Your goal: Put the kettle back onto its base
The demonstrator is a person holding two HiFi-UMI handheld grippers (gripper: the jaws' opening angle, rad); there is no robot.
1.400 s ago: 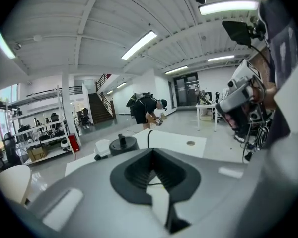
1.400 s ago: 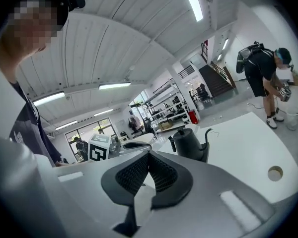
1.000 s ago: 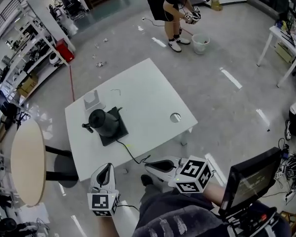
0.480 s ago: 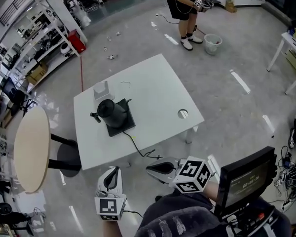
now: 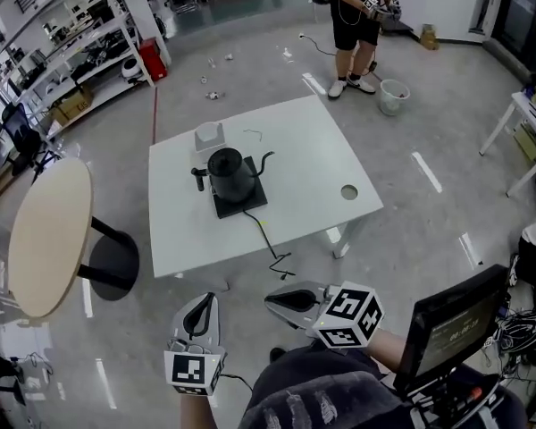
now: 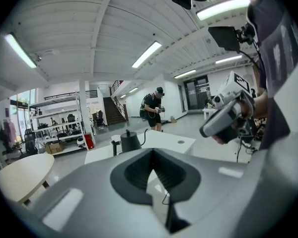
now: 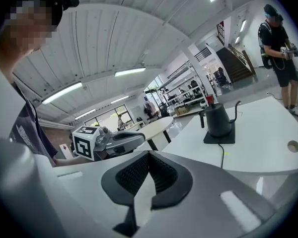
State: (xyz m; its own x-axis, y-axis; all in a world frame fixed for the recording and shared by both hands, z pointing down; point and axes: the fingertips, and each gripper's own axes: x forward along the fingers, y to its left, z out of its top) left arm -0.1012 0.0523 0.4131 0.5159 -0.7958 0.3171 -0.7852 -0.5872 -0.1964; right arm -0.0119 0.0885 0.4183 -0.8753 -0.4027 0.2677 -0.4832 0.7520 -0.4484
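Note:
A black gooseneck kettle [image 5: 230, 173] stands upright on its flat black base [image 5: 241, 198] on the white square table [image 5: 313, 150]. It also shows far off in the left gripper view as kettle [image 6: 130, 142] and in the right gripper view as kettle [image 7: 217, 120]. My left gripper [image 5: 199, 305] and right gripper [image 5: 273, 298] hang near my body, well short of the table's front edge. Both are shut with nothing between the jaws.
A small white box [image 5: 208, 135] sits behind the kettle. The base's cord [image 5: 266, 238] trails off the table's front edge. A round beige table [image 5: 49, 235] stands left, shelves [image 5: 80, 52] behind it. A person [image 5: 357, 16] and a bucket [image 5: 393, 95] are at the far side.
In the head view the table with the kettle has slid up and to the right and looks farther off. Both grippers keep their places at the bottom, shut throughout.

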